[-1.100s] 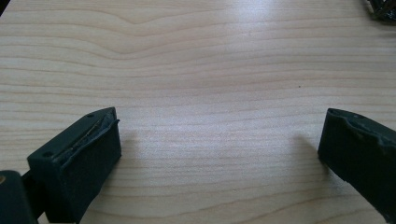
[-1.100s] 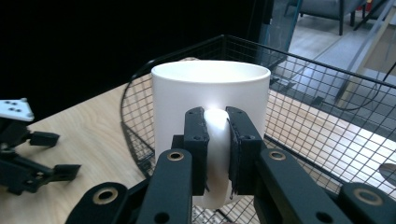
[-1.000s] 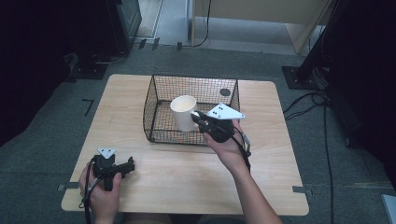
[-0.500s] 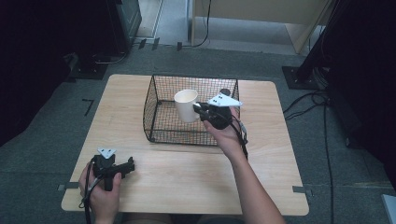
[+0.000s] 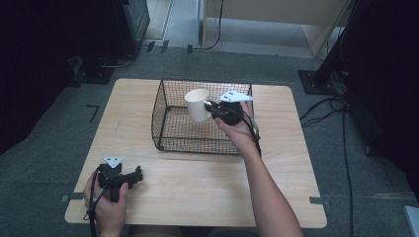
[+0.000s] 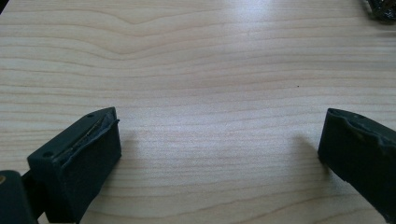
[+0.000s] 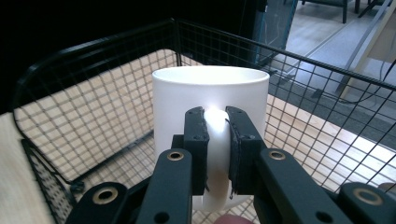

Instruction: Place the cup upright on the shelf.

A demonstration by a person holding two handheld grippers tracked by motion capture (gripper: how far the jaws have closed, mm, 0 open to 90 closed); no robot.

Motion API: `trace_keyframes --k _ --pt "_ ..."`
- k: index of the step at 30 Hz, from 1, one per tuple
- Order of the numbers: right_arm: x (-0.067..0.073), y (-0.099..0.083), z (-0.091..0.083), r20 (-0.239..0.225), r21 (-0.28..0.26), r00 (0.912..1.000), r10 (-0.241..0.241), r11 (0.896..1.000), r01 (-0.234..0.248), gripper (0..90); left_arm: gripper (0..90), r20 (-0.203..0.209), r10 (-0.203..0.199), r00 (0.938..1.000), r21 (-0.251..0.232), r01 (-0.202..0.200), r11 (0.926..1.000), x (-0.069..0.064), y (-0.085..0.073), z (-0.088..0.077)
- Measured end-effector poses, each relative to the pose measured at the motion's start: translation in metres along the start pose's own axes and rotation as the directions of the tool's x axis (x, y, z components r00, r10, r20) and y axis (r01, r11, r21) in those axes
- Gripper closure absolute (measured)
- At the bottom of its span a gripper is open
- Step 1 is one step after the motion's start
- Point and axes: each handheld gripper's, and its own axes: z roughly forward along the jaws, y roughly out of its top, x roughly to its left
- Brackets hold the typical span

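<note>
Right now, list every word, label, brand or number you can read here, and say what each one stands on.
None can be read. The white mug, the wire basket, the wooden table and both grippers show plain surfaces with no lettering, labels or numbers.

- The wire basket [image 5: 170,129] stands on the table [image 5: 197,182], at the centre of the half far from the person.
- The mug [image 5: 197,104] is inside the basket outline, upright, above the basket floor and nearer the far wall.
- The right gripper [image 5: 213,105] is just right of the mug, over the basket's right part, clamped on the mug handle [image 7: 218,149].
- The left gripper [image 5: 136,176] rests on the table, in front of the basket and to its left, well apart from it.
</note>
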Motion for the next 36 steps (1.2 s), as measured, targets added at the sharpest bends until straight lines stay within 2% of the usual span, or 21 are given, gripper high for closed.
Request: trace_keyframes --k 5,13,18,23,29,36 --pt "-0.011 0.0 0.013 -0.009 0.041 1.0 -0.002 0.999 0.002 80.2 0.0 0.0 0.0 1.0 0.0 0.0 1.0 0.0 0.0 0.0" --pt "-0.015 -0.004 0.028 -0.015 0.084 0.9998 -0.011 0.996 0.012 80.2 0.0 0.001 0.0 1.0 0.0 0.0 1.0 0.0 0.0 0.0" --pt "-0.018 -0.006 0.037 -0.022 0.122 0.9996 -0.02 0.992 0.022 80.2 0.0 0.001 0.001 1.0 -0.001 -0.001 1.0 0.0 0.0 0.0" --pt "-0.019 -0.012 0.047 -0.051 0.172 0.9979 -0.04 0.984 0.048 80.2 0.0 0.002 0.001 1.0 -0.001 -0.001 1.0 0.0 0.0 0.0" --pt "-0.022 -0.014 0.047 -0.063 0.18 0.9979 -0.016 0.983 0.027 80.1 0.0 0.003 0.001 1.0 -0.002 -0.001 1.0 0.0 0.0 0.0" --pt "-0.022 -0.016 0.047 -0.052 0.234 0.9985 -0.02 0.972 0.032 79.9 0.0 0.003 0.002 1.0 -0.002 -0.002 1.0 0.0 0.0 0.0"
